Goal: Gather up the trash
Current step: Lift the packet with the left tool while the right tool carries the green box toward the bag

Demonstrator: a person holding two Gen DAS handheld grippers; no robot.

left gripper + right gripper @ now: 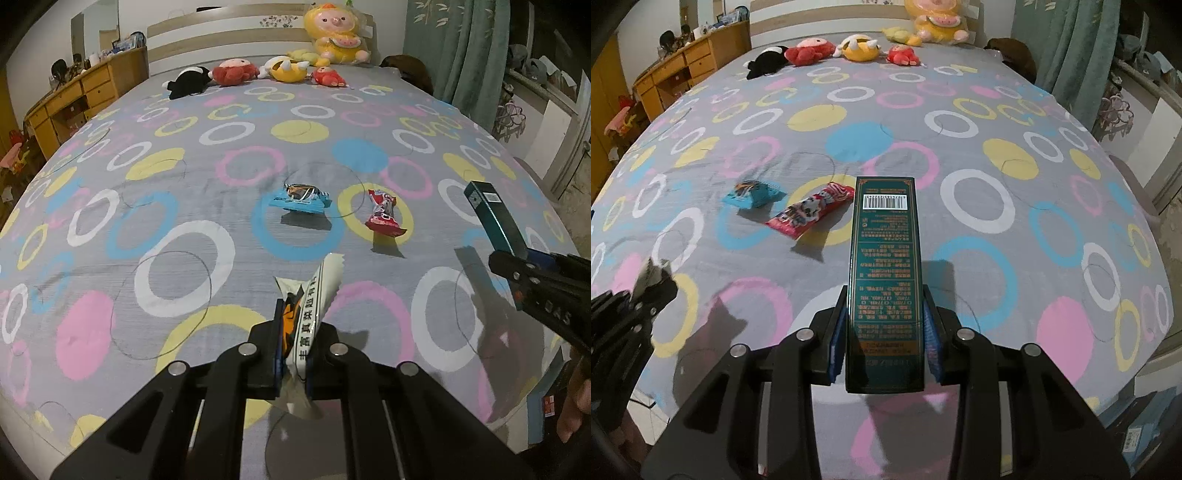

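Note:
My left gripper is shut on a white and orange wrapper that sticks up between its pads, above the near part of the bed. My right gripper is shut on a long dark green box with a barcode on its far end; that box and the right gripper also show at the right of the left wrist view. A blue wrapper and a red wrapper lie side by side on the bedspread, further up the bed than both grippers.
Several plush toys line the headboard, with a large yellow one behind them. A wooden desk stands left of the bed and teal curtains hang at the right. A person's hand shows at the right edge.

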